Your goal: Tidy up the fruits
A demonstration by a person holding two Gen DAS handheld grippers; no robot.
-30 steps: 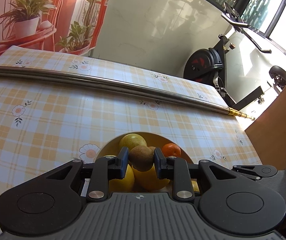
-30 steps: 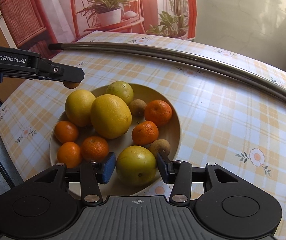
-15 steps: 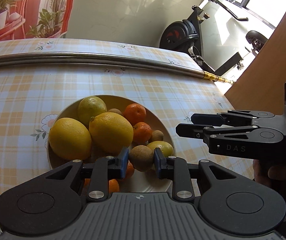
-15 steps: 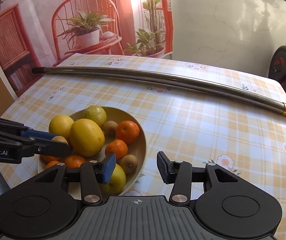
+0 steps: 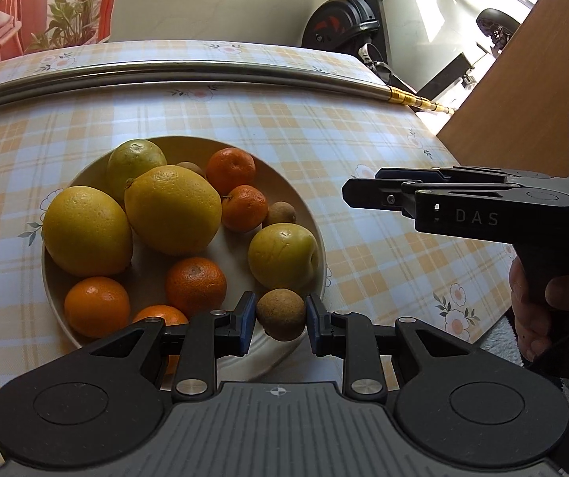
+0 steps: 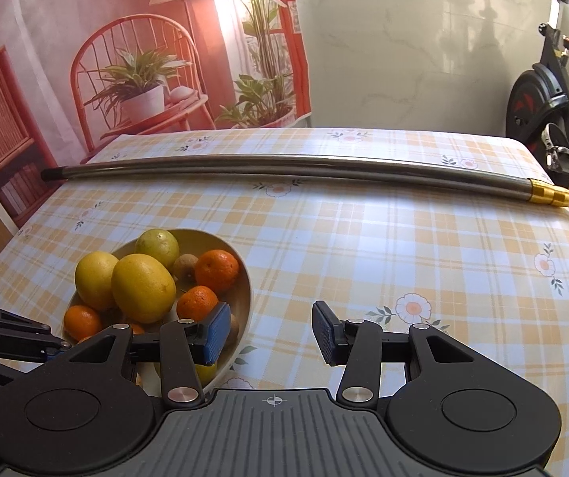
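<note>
L gripper [image 5: 280, 320]: my jaws are clamped on a small brown kiwi [image 5: 281, 315], pads pressing both sides, held above the near rim of the bowl [image 5: 316, 222].

Bowl contents, L to R in left wrist view: large yellow lemon [image 5: 87, 231] at left edge, w/ an orange [image 5: 97, 306] in front of it; green-yellow citrus [image 5: 135, 165] at back; second big lemon [image 5: 173, 210] mid-bowl; another orange [image 5: 196, 285] in front of that; two tangerines [image 5: 231, 170] at back right, one nearer than the other; a small brown fruit [image 5: 279, 212] by right rim; greenish apple-like fruit [image 5: 283, 255] just beyond the held kiwi.

R gripper [image 6: 270, 334]: my jaws stand apart, nothing between them, over bare checked tablecloth [image 6: 364, 238] just right of the bowl; its blue left pad overlaps the bowl rim in view. My hand [image 5: 539, 306] wraps its grip.

Long metal rod [image 6: 284, 165] lies across far side of table, well apart from bowl.
</note>
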